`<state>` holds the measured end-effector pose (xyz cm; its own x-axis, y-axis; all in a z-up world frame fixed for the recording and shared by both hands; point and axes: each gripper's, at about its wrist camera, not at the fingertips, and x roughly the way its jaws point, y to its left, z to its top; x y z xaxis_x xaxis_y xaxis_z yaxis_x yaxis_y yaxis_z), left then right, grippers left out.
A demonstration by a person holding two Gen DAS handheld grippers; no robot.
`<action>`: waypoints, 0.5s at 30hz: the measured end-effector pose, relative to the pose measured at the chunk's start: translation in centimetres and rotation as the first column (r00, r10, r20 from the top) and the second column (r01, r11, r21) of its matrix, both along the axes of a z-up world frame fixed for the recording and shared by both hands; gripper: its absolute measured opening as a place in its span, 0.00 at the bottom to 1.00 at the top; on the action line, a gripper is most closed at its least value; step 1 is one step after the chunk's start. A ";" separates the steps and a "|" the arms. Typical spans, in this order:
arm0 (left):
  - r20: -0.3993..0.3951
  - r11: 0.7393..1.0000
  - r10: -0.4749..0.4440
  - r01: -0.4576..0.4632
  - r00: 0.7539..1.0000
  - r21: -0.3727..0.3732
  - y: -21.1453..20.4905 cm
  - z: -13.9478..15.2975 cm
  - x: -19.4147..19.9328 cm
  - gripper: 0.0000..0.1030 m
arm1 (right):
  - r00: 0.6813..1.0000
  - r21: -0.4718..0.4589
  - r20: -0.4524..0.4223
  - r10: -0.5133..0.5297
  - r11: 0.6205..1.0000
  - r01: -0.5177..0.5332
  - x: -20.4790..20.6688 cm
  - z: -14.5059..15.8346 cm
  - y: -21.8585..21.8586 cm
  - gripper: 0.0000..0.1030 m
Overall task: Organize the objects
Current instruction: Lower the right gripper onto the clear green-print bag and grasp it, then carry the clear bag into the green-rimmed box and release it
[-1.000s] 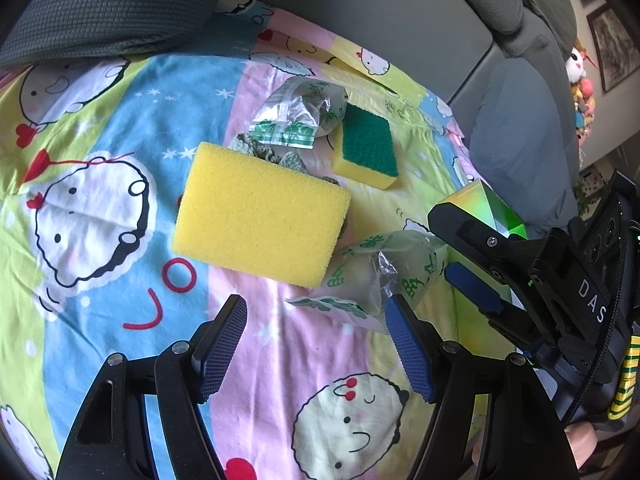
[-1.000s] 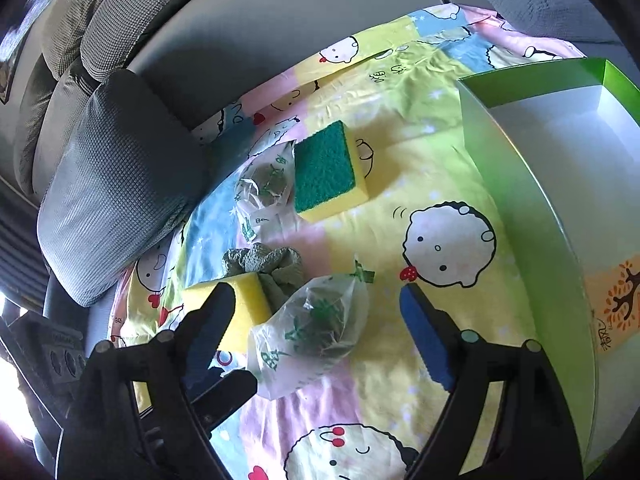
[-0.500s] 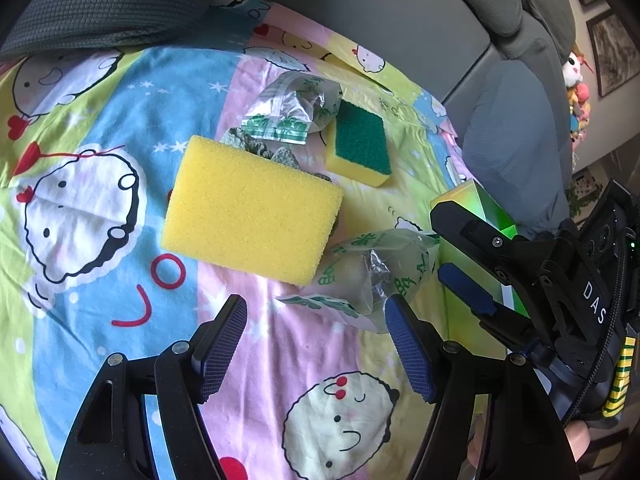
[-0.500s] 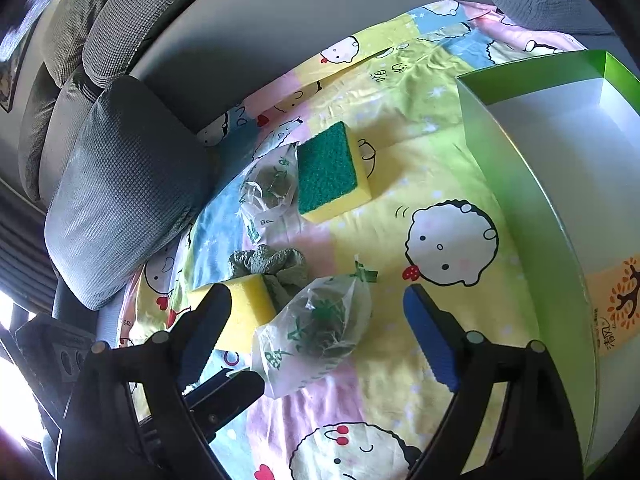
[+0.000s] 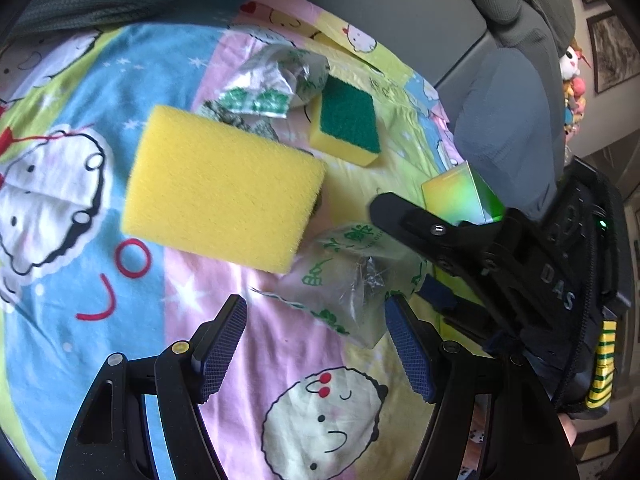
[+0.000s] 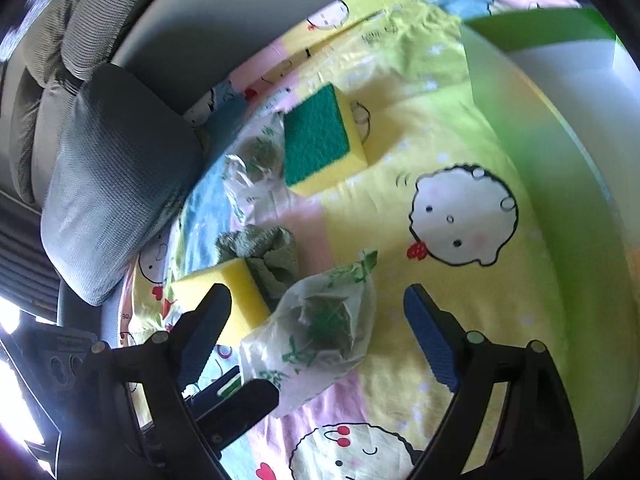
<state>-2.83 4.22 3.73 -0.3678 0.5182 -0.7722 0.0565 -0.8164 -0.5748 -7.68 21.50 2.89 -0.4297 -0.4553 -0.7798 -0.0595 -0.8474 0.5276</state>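
Observation:
A big yellow sponge lies on the cartoon-print sheet, resting on a green cloth. A yellow sponge with a green scrub top lies further back. One clear plastic bag with green print lies just ahead of my open left gripper; a second bag lies at the back. My right gripper is open, with the near bag between its fingers; the jaws stand apart from it. The green box stands at the right.
A grey cushion lies at the sheet's left edge in the right wrist view, with the grey sofa back behind. The right gripper's body crosses the right side of the left wrist view, in front of the green box.
Both grippers have moved closer to the near bag, which now sits larger and further between the right fingers. Both stay open. The objects have not moved.

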 end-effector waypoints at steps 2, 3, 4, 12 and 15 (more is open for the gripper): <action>0.009 1.000 -0.009 0.009 1.000 0.003 0.3 -0.2 -0.1 0.70 | 1.000 -0.003 0.026 0.002 1.000 -0.002 0.0 -0.5 -0.1 0.76; 0.011 1.000 -0.022 0.022 1.000 0.007 0.6 -0.3 -0.1 0.70 | 0.999 -0.008 0.043 0.006 1.000 -0.006 -0.1 -0.9 -0.2 0.63; 0.010 0.999 -0.043 0.043 0.999 0.014 0.9 -0.4 -0.2 0.69 | 0.999 -0.011 0.051 0.013 1.000 -0.012 -0.1 -1.1 -0.3 0.55; -0.032 0.992 -0.123 0.123 0.992 0.002 3.5 0.6 0.7 0.51 | 0.999 -0.058 0.018 0.041 0.998 -0.040 0.5 -0.7 0.0 0.46; -0.103 0.991 -0.131 0.132 0.986 0.003 3.9 2.3 1.6 0.51 | 0.999 -0.074 -0.043 0.034 0.997 -0.037 1.3 0.9 0.6 0.46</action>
<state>-1.19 8.07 6.03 -0.3731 0.5744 -0.7286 -0.1105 -0.8072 -0.5799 -6.36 22.09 3.79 -0.4436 -0.5268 -0.7251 -0.0073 -0.8069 0.5907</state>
